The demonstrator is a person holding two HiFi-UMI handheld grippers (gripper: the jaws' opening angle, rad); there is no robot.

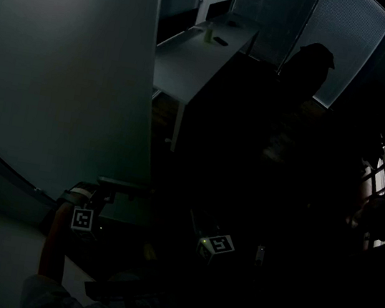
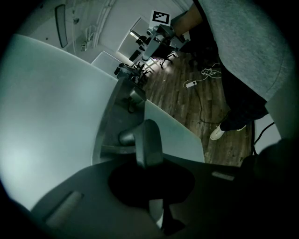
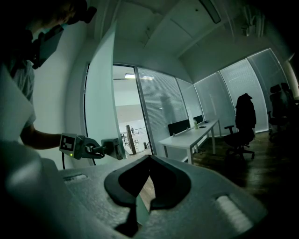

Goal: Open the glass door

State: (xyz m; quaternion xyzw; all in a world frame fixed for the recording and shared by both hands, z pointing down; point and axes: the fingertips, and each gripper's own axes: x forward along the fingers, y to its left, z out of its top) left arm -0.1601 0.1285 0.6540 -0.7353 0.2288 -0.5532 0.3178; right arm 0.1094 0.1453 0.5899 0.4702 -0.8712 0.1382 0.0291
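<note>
At the left, the glass door [image 1: 68,72] stands partly open, its handle [image 2: 147,142] pinched between the fingers of our left gripper [image 1: 116,188]. We judge a steady pull along the door's arc, with a firm grip, best. Our right gripper [image 3: 148,159] hangs free, fingers pressed together, empty. We read no writing, only square markers [image 1: 81,219].

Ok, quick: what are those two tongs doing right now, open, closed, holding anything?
Left tongs: closed on the door handle.
Right tongs: closed, holding nothing.
</note>
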